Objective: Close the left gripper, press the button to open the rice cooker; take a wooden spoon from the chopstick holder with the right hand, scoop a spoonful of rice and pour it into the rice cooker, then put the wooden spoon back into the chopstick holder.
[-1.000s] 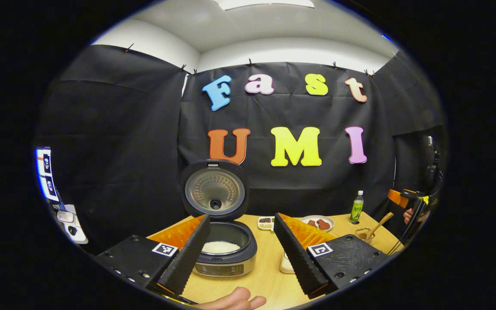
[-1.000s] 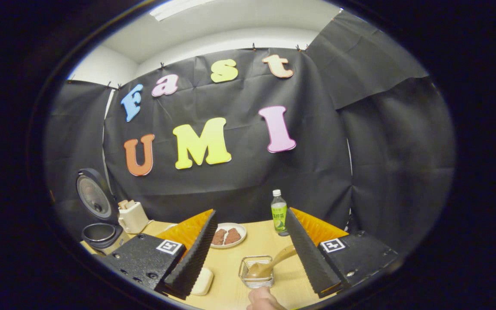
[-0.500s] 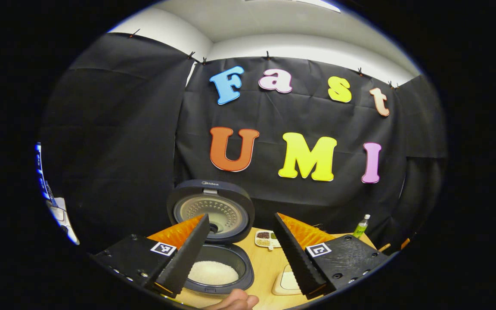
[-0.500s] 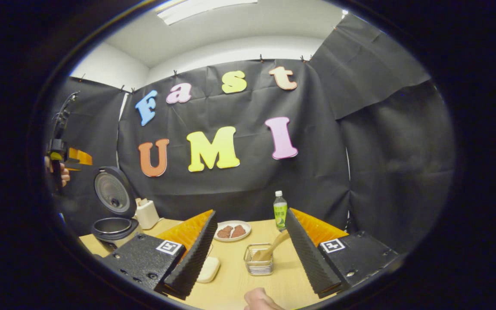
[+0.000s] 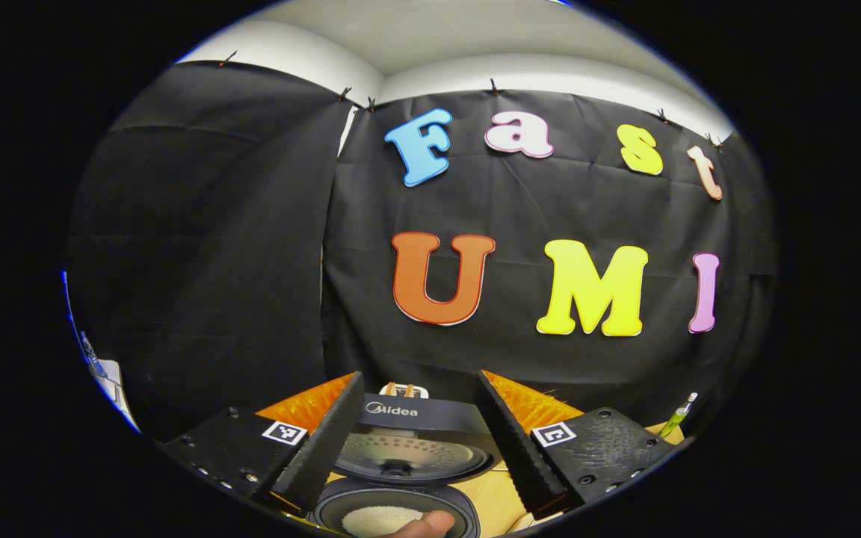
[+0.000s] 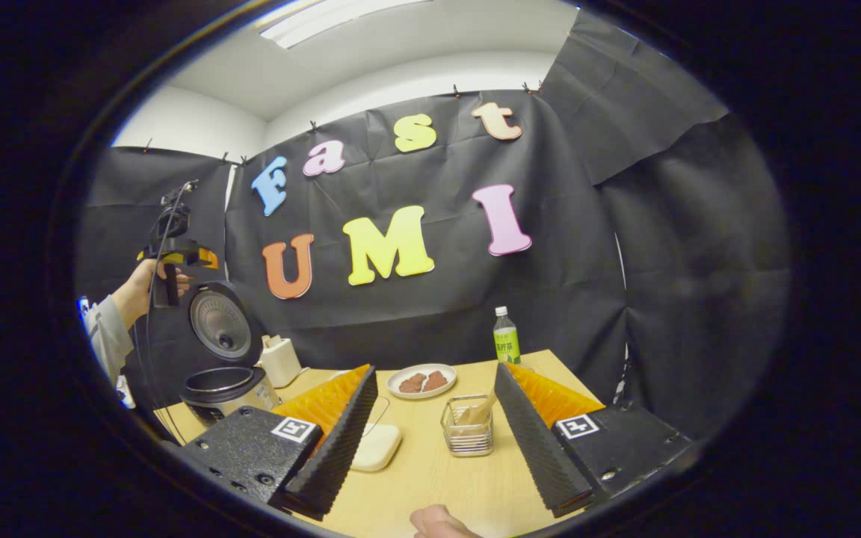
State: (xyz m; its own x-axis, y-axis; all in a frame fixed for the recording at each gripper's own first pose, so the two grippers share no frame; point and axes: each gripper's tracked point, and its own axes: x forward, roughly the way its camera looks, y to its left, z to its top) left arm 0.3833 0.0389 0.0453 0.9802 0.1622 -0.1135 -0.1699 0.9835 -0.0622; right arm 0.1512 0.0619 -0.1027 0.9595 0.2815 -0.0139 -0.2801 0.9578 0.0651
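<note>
The rice cooker (image 5: 393, 497) stands with its lid (image 5: 415, 454) raised, and white rice (image 5: 378, 517) lies in the pot. My left gripper (image 5: 417, 376) hangs open just above it with nothing between its fingers. In the right gripper view the cooker (image 6: 223, 386) sits at the table's far left, and a hand holds the left gripper (image 6: 176, 258) high over it. The wire chopstick holder (image 6: 468, 436) stands mid-table with the wooden spoon (image 6: 481, 411) leaning in it. My right gripper (image 6: 436, 368) is open, back from the holder, touching nothing.
On the wooden table (image 6: 438, 478) stand a plate of brown pieces (image 6: 421, 381), a green-labelled bottle (image 6: 506, 345), a flat white dish (image 6: 376, 446) by my left finger and a small white box (image 6: 281, 360) beside the cooker. A thumb (image 6: 436, 518) shows at the bottom edge.
The left gripper has moved in over the open cooker, which now sits low between its fingers. The right gripper has drawn back from the holder; the spoon stays inside it.
</note>
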